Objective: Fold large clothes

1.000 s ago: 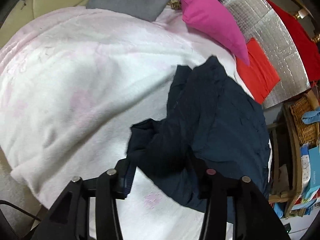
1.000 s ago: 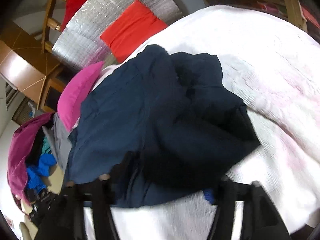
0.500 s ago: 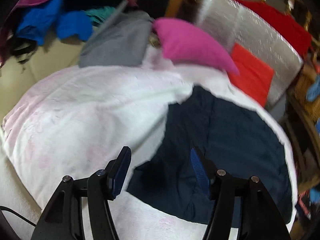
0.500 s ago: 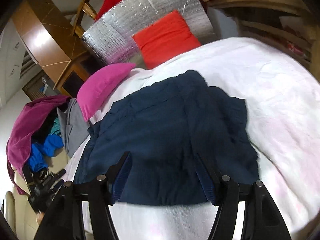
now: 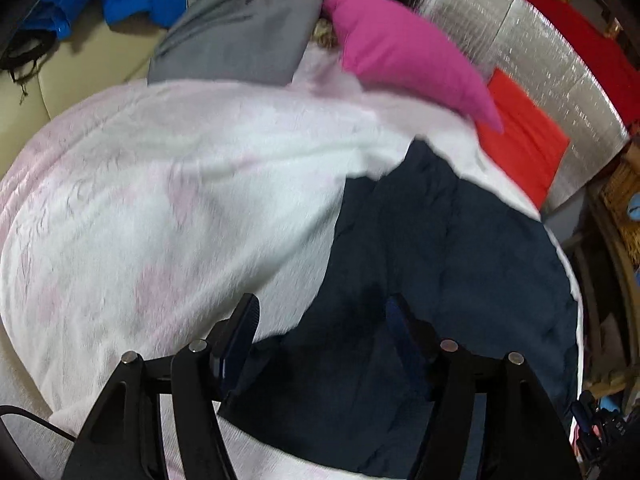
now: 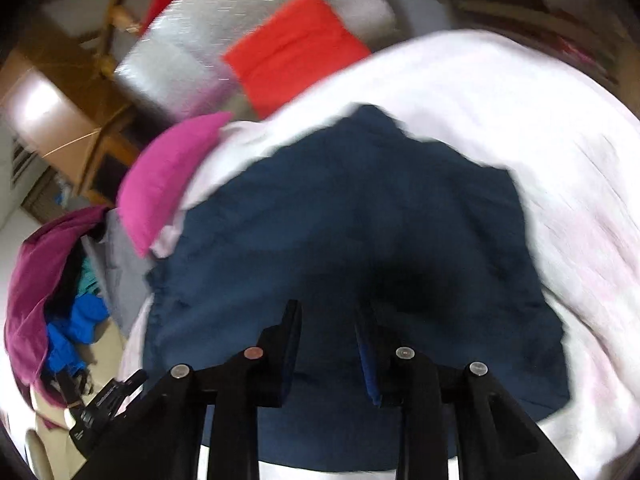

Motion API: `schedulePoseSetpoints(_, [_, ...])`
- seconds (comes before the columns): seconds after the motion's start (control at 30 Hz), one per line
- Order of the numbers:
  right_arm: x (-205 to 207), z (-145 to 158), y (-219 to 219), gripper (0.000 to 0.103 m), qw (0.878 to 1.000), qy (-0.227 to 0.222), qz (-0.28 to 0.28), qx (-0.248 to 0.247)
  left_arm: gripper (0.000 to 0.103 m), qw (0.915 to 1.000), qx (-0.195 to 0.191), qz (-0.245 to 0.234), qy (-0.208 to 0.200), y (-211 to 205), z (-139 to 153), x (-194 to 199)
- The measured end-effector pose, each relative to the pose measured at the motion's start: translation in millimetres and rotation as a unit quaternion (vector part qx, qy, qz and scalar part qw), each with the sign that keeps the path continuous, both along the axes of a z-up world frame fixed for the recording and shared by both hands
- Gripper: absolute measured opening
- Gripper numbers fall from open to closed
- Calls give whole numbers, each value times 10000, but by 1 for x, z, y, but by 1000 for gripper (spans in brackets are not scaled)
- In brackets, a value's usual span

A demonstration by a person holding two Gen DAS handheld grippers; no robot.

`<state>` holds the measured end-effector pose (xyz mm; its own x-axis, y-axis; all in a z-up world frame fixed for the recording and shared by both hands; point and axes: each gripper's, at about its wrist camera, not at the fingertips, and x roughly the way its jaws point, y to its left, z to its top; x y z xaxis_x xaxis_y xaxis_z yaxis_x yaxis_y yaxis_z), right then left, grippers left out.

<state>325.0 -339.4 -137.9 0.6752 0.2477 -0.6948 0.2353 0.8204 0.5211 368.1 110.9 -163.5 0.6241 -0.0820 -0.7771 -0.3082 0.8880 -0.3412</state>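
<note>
- My left gripper [image 5: 320, 320] has just been opening and stands wide, empty, over the near left edge of the navy garment [image 5: 460, 280].
- My right gripper [image 6: 328, 320] has just been narrowing; a small gap remains, nothing pinched.
- The garment lies folded on the white blanket [image 5: 160, 200], near the right side.
- I judge a careless regrip could drag the top layer and undo the fold.
- The wicker basket [image 5: 624, 184], far right: contents unclear.
</note>
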Motion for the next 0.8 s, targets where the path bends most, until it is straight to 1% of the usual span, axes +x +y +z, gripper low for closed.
schedulePoseSetpoints(0.07, [19,10,21,31,9995,-94,265,-125,67,9998,109,123,-118,0,5,3])
schedulePoseSetpoints(0.13, [44,16,47,31,9979,-178,586,-190,67,9996,164,202,-106,1,6,11])
schedulePoseSetpoints(0.2, [72,17,72,31,9959,-110,884,-171,67,9996,135,256,-59,4,4,19])
schedulePoseSetpoints(0.3, [111,16,102,31,9938,49,1105,-75,67,9993,-15,378,6,12,0,29])
schedulePoseSetpoints(0.37, [138,11,116,31,9933,205,1134,-40,67,9988,-116,475,40,19,0,32])
schedulePoseSetpoints(0.43, [160,4,125,31,9933,370,1085,-175,67,9985,-158,525,78,24,2,33])
schedulePoseSetpoints(0.5, [182,-13,127,32,9925,678,983,-262,67,9982,-150,570,77,29,5,34])
schedulePoseSetpoints(0.57, [196,-30,124,32,9916,966,846,-160,67,9979,-192,607,103,35,5,34])
schedulePoseSetpoints(0.63, [200,-36,119,32,9923,1041,672,-32,67,9975,-263,646,141,41,3,35])
schedulePoseSetpoints(0.7, [199,-31,121,34,9931,1004,601,-32,67,9967,-343,707,184,45,3,33])
schedulePoseSetpoints(0.73, [197,-25,123,35,9943,884,590,-44,67,9964,-381,729,201,47,2,32])
schedulePoseSetpoints(0.8, [193,-8,138,38,9964,457,706,-40,67,9962,-419,737,205,47,2,30])
